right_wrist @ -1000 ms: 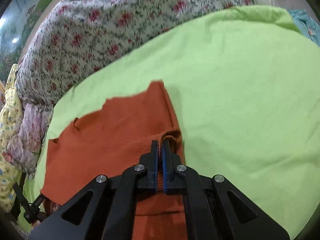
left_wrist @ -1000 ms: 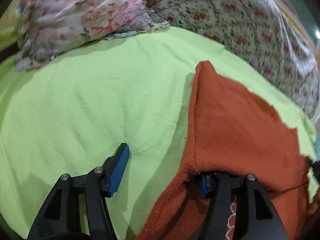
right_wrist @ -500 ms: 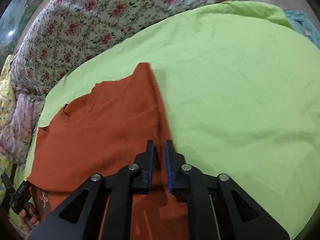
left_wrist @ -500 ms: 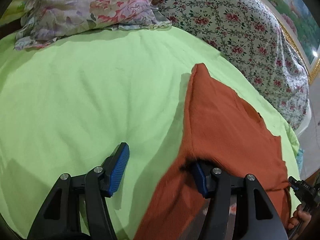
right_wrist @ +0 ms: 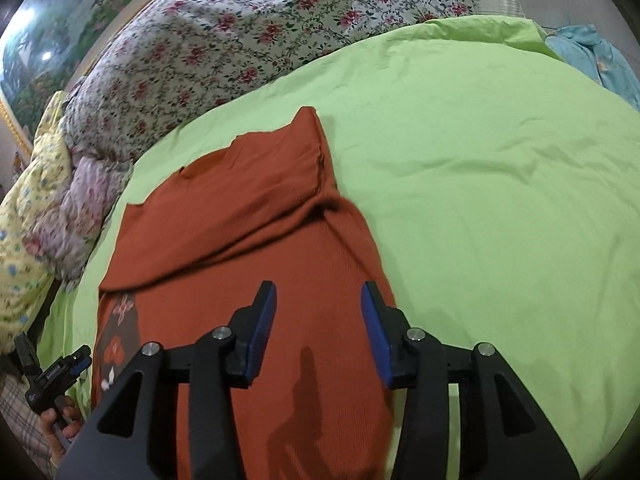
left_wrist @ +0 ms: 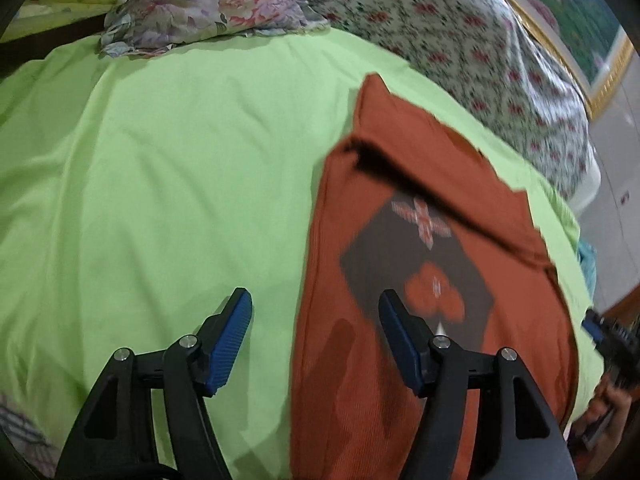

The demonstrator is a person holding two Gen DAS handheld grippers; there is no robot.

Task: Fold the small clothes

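A rust-orange knit top (left_wrist: 400, 184) lies flat on the lime-green sheet (left_wrist: 160, 160), its upper part folded down over the body, with a dark diamond motif (left_wrist: 416, 268) showing. It also shows in the right wrist view (right_wrist: 248, 216). My left gripper (left_wrist: 316, 320) is open and empty, hovering over the top's left edge. My right gripper (right_wrist: 318, 308) is open and empty above the top's right side. The other gripper's tip (right_wrist: 60, 372) shows at lower left of the right wrist view.
A floral quilt (right_wrist: 248, 40) lies bunched behind the sheet. A floral pillow (left_wrist: 200, 4) sits at the far left, a yellow patterned cloth (right_wrist: 24, 208) beside it. A light blue garment (right_wrist: 592, 56) lies at the sheet's far right edge.
Both grippers let go of the top and drew back; the right jaws went from shut to wide open. The folded flap now lies flat and the diamond motif is uncovered.
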